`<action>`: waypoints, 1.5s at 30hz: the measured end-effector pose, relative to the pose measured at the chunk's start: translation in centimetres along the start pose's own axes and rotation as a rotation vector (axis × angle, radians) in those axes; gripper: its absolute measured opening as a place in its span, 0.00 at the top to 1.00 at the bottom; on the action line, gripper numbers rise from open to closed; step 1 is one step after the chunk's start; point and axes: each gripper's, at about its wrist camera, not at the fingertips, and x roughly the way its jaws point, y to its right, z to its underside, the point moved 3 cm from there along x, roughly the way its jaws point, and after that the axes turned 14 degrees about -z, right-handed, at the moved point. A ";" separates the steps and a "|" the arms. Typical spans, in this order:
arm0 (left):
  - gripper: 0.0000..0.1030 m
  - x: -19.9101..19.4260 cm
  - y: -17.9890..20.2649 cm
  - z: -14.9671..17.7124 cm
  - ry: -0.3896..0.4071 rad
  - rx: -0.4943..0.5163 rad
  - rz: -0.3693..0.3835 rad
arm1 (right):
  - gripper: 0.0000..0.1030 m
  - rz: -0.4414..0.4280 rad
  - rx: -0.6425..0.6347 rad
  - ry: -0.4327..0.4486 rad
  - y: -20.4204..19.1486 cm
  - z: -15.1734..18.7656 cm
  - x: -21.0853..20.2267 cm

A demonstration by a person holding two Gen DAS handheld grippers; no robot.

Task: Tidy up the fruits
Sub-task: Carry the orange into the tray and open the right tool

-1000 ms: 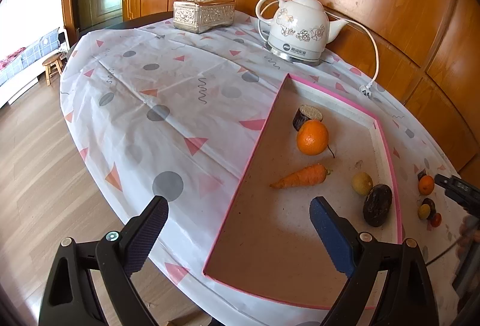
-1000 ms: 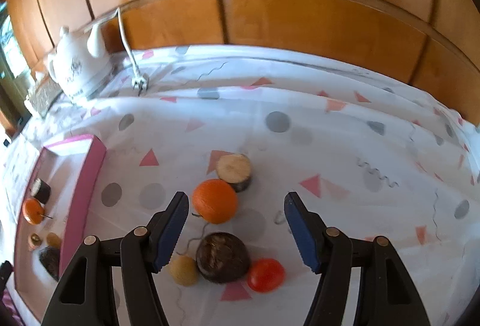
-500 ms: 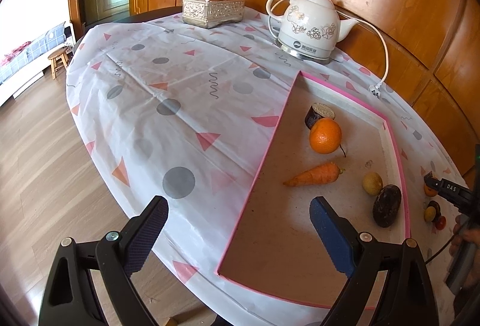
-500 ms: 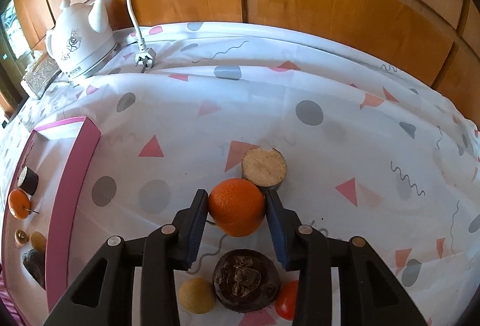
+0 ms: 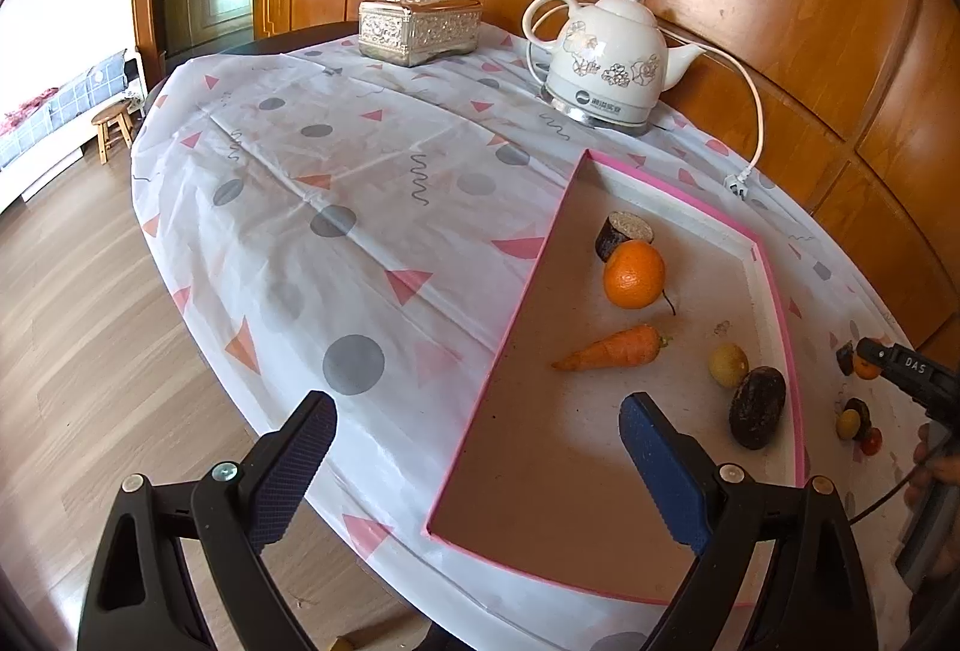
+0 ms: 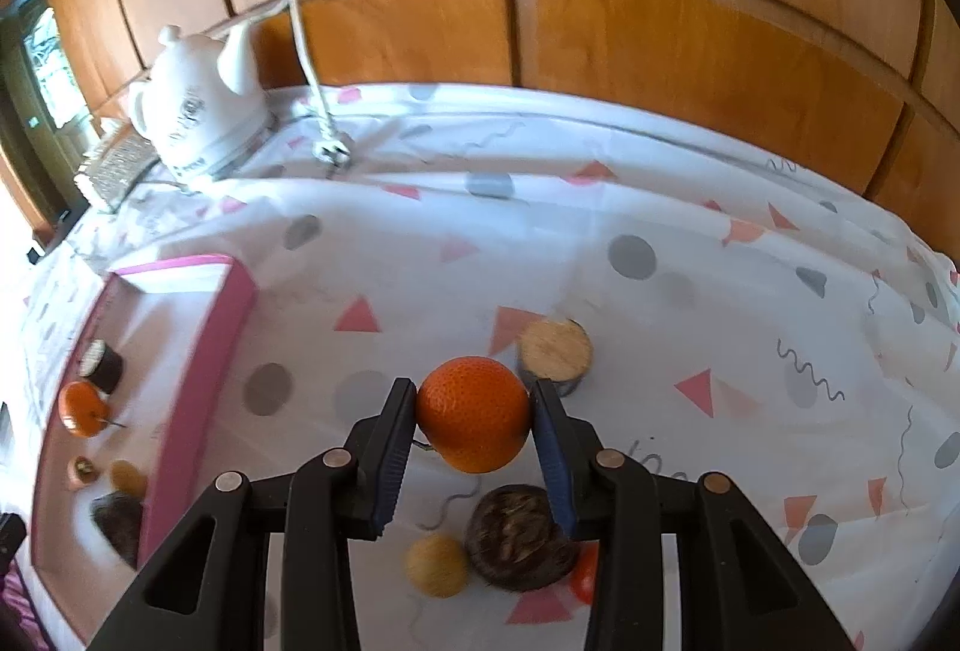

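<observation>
The orange (image 6: 473,420) is clamped by the right gripper (image 6: 474,426) above the counter (image 6: 660,207), right of the pink tray (image 6: 198,345). It should be kept level, carried over the rim, then lowered. The left gripper (image 5: 474,471) is spread, empty. "DAS" is read on the right tool.

A round orange (image 6: 473,422) sits in the centre of the right wrist frame, pressed between two pads. Below it lie a yellow ball fruit (image 6: 436,565), a dark brown fruit (image 6: 516,536) and a red tomato (image 6: 584,573). In the pink tray (image 5: 780,303), right of the left wrist frame: another orange (image 5: 634,273), a carrot (image 5: 609,349).
</observation>
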 end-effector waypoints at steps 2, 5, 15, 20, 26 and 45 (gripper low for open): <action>0.07 -0.2 0.0 0.0 0.004 -0.001 0.004 | 0.62 -0.021 -0.014 0.012 -0.9 0.0 -0.6; 0.07 -0.5 0.0 0.0 0.010 -0.002 0.012 | 0.62 -0.073 -0.036 0.015 -2.7 0.3 -1.3; 0.07 -1.2 -0.1 0.1 0.027 -0.009 0.028 | 0.62 -0.292 -0.211 -0.053 -11.4 3.3 -2.2; 0.07 -1.5 -0.1 0.1 0.033 -0.012 0.036 | 0.62 -0.367 -0.288 -0.103 -15.5 4.8 -1.7; 0.07 -1.5 -0.3 0.2 0.029 -0.019 0.041 | 0.62 -0.402 -0.312 -0.151 -18.3 5.9 -0.6; 0.07 -1.4 -0.3 0.2 0.023 -0.022 0.050 | 0.58 -0.381 -0.237 -0.125 -18.0 6.5 -1.7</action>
